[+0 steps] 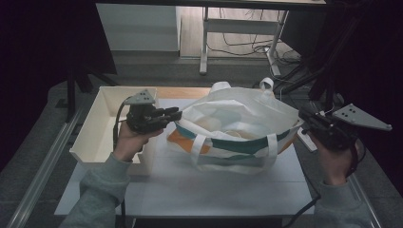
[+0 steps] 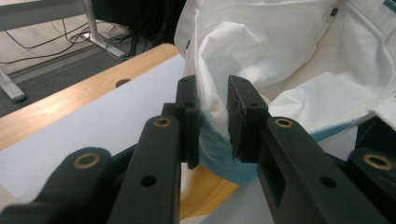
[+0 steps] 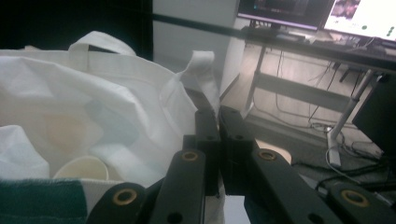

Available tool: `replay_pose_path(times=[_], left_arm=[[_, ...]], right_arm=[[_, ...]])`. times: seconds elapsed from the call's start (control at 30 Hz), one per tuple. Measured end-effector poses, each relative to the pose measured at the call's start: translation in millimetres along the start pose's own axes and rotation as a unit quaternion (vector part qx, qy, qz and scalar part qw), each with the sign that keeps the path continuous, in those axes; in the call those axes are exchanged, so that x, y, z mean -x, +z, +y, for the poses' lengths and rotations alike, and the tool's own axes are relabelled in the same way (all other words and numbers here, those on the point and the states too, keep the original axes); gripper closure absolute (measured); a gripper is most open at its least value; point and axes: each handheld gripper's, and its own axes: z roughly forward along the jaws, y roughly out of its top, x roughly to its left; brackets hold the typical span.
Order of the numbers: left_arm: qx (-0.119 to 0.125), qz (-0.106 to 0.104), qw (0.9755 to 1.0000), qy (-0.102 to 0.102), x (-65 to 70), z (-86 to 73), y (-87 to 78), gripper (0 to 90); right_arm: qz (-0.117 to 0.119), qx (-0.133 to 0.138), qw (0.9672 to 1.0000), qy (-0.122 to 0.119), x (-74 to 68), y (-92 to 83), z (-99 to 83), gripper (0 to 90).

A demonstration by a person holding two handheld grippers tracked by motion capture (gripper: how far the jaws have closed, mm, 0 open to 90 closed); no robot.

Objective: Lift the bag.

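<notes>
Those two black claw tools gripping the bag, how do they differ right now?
The left gripper pinches the bag rim at its left end; the right gripper pinches the right end. In the gripper views, the left jaws stand apart around bunched cloth, while the right jaws are nearly together on thin cloth. Both are hand-held, black, and hold the bag open.

Left hand-held gripper [image 2: 212, 119] pinches white bag [image 2: 280, 51] rim fabric between its jaws, teal band below, above pale bench [image 2: 93, 126].
</notes>
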Motion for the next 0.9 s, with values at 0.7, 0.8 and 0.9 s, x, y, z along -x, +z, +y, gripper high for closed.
replay_pose_path(times=[0.7,0.8,0.9], left_arm=[[-0.088,0.027,0.9951,-0.036,-44.4,-9.2,45.6,75.4],[-0.102,0.029,0.9939,-0.031,-44.5,-10.2,52.7,75.6],[-0.113,0.032,0.9927,-0.03,-44.6,-10.7,60.9,75.6]], right_arm=[[-0.028,-0.084,0.996,-0.005,12.6,93.7,-20.7,87.3],[-0.025,-0.097,0.995,0.0,16.1,99.3,-33.5,87.3],[-0.02,-0.113,0.9934,0.009,19.7,106.1,-46.8,87.2]])
